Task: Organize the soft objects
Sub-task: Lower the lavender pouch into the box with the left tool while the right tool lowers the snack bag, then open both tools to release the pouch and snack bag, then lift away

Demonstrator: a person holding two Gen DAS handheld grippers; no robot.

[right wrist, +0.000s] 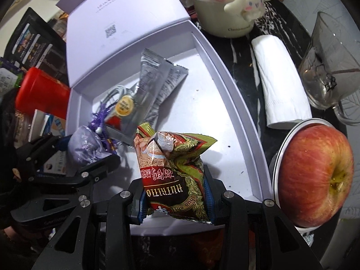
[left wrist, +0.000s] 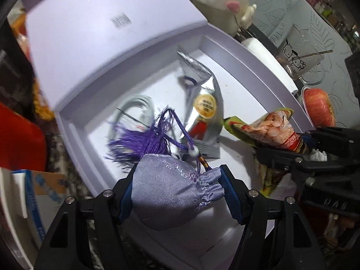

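Observation:
My left gripper (left wrist: 177,184) is shut on a lilac satin drawstring pouch (left wrist: 171,189) with a purple tassel (left wrist: 144,141), held over the near edge of an open white box (left wrist: 254,67). The pouch also shows in the right wrist view (right wrist: 84,146). My right gripper (right wrist: 175,193) is shut on a red and green snack packet (right wrist: 173,168), held over the box's near side (right wrist: 234,103); the packet also shows in the left wrist view (left wrist: 272,130). A silver foil packet (left wrist: 202,103) and a coiled white cable (left wrist: 137,110) lie inside the box.
An apple (right wrist: 315,175) sits in a white bowl to the right. A tissue roll (right wrist: 279,78), a glass mug (right wrist: 330,72) and a cream character mug (right wrist: 222,6) stand beyond the box. A red cup (right wrist: 40,94) and packets crowd the left side.

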